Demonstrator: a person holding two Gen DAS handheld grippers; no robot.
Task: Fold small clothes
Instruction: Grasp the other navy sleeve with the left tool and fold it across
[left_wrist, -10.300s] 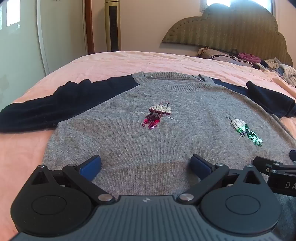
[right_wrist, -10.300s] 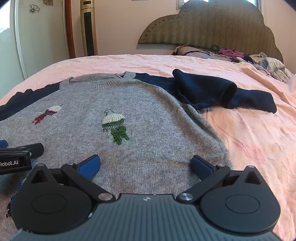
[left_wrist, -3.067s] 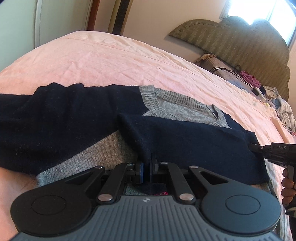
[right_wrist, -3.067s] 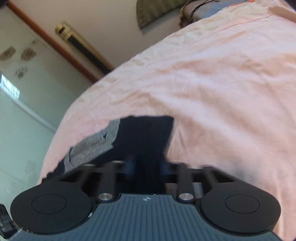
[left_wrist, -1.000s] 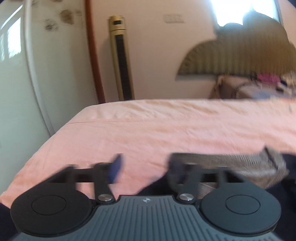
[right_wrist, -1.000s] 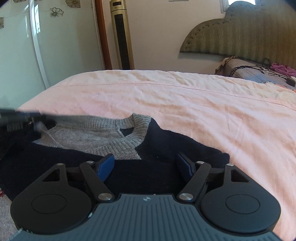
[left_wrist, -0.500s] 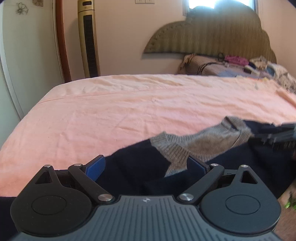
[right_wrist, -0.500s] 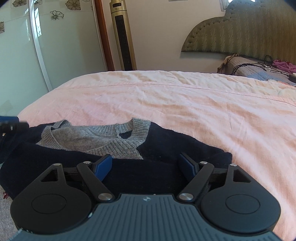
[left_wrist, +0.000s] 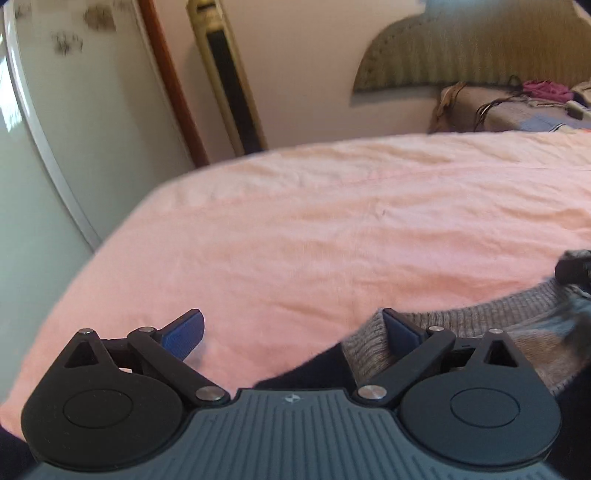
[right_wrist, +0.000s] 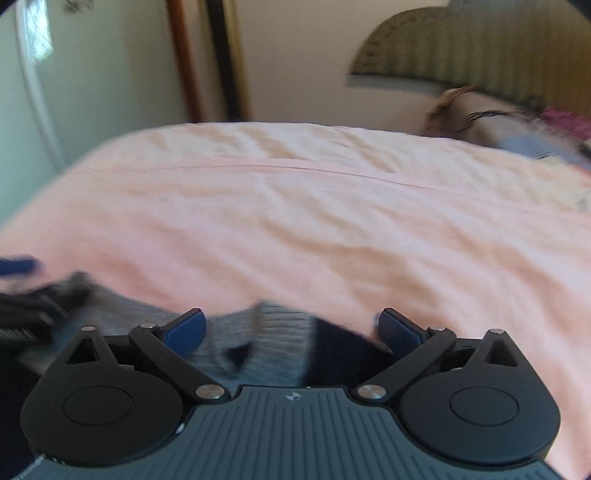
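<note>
On the pink bed (left_wrist: 332, 229) lies the sweater (left_wrist: 461, 325), its grey ribbed collar and navy sleeve bunched at the near edge, close under both cameras. Left wrist view: the left hand-held gripper (left_wrist: 293, 332) is spread wide and grasps nothing; its left blue pad hangs over bare pink sheet, while its right pad sits at the edge of the grey collar, whether touching I cannot tell. At the far right of that view, a dark blurred tip of the right hand-held gripper (left_wrist: 574, 269) shows by the collar.

Right wrist view: the right hand-held gripper is likewise released, its blue pads well apart, with the collar's grey rib and a patch of navy knit between them. This picture is blurred by motion. At its left edge the left hand-held gripper appears as a dark smear with one blue pad.

Only the left wrist view shows sharply the tall narrow tower fan (left_wrist: 229, 81) against the wall, the reddish wooden door frame (left_wrist: 173, 85) and the pale glass panel (left_wrist: 55, 122) with faint flower marks. Both views take in the padded olive headboard (left_wrist: 472, 51) and a heap of clothes and dark cords (left_wrist: 517, 103) at the bed's far end.

No lettering can be read; a small pale emblem sits on each gripper's ribbed grey body.
</note>
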